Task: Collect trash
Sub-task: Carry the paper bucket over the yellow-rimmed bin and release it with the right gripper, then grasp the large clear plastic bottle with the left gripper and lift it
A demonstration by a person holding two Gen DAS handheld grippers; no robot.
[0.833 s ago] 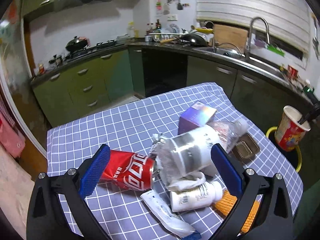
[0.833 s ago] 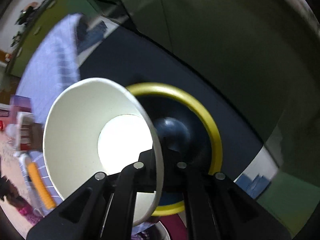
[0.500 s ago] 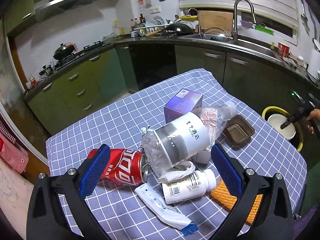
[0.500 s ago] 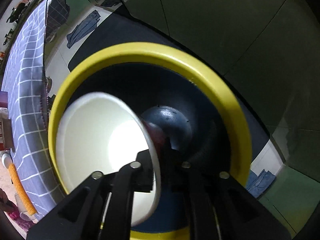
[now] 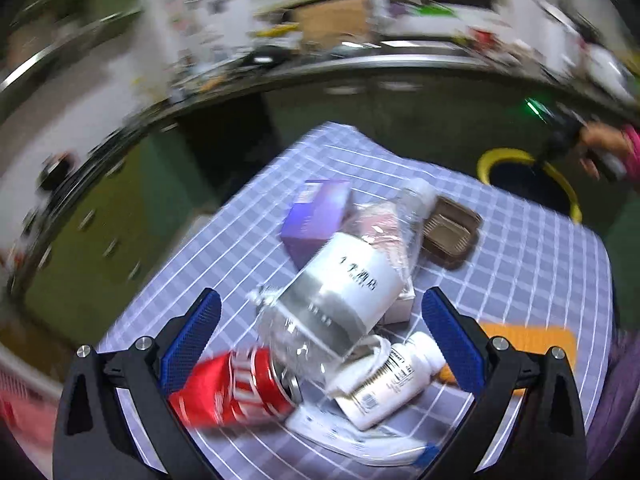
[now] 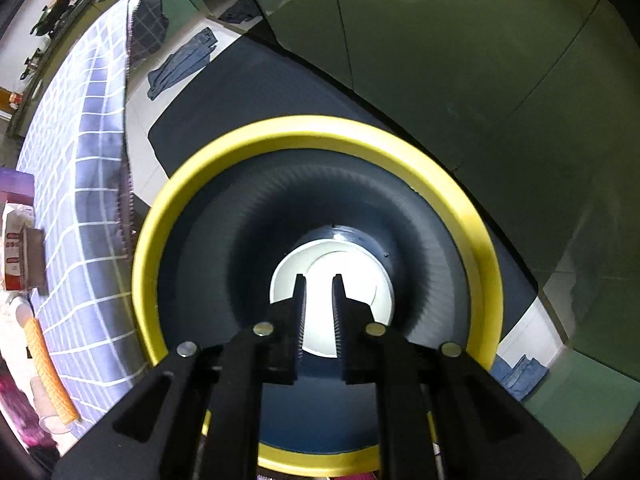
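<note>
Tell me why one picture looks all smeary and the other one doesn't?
Left wrist view: motion blur smears the kitchen counter and the red can, and the fisheye lens bends the counter into a curve. Right wrist view: much sharper; the yellow-rimmed bin is crisp, though the white cup at its bottom glares bright.

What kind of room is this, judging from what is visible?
Most likely a home kitchen: green cabinets run under a cluttered counter, and a table with a checked cloth holds empty packaging beside a yellow-rimmed bin.
</note>
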